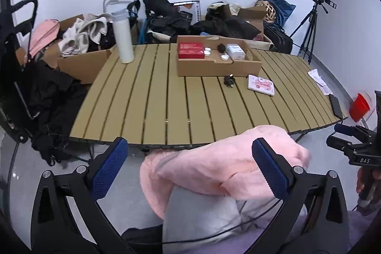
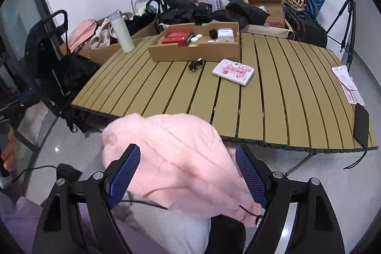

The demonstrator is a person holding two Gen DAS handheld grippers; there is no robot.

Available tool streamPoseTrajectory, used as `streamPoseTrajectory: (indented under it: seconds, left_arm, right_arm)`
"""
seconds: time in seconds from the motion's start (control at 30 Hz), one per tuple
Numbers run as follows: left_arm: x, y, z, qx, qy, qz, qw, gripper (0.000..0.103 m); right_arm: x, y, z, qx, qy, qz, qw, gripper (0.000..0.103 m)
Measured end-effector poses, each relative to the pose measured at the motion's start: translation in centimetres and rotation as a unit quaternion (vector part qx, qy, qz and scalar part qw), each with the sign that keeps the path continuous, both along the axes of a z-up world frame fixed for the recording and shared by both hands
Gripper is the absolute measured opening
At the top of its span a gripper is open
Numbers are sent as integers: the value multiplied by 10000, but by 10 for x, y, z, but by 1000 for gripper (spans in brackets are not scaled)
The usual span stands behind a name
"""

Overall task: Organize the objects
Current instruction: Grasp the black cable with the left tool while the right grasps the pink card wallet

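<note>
Both hand-held grippers, left [image 1: 190, 168] and right [image 2: 188, 173], spread wide, holding nothing, staged short of the worktop [image 2: 273, 97]. Ahead: cable [image 2: 195, 64] and booklet [image 2: 233, 72] loose, likely bound for the box [image 2: 194, 52] just beyond.

Black claw [image 1: 190, 168] arms, silver screws, blue ridged pads [image 2: 251, 176] — "DAS" marking.

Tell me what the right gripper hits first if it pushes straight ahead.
Probably the crumpled pink fabric, lying between the open right gripper fingers; beyond it, the slatted tan table edge. Depth is unclear.
</note>
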State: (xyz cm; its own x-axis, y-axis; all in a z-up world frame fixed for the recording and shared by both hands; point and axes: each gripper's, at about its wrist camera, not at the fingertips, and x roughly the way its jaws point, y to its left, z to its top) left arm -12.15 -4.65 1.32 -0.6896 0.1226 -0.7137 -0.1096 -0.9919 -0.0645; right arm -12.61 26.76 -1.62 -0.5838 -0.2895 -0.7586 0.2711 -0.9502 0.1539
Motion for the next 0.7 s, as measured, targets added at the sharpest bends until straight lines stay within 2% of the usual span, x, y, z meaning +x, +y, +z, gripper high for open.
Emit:
streamPoseTrajectory:
  seconds: [0.2, 0.4, 0.53, 0.7]
  left_arm:
    - [-26, 13, -20, 38, -239, -136, 9996, 103]
    - [-77, 34, -42, 27, -630, -388, 9973, 103]
    - [-127, 63, -60, -35, -833, -697, 9941, 103]
    - [-199, 98, -93, 37, -972, -933, 9909, 103]
  right_arm:
    - [-14, 1, -10, 328, -113, -102, 9993, 85]
    - [-48, 17, -31, 152, -325, -401, 9986, 85]
    - [-80, 24, -45, 20, -505, -460, 9977, 85]
    - [-127, 31, -59, 61, -490, -450, 9978, 85]
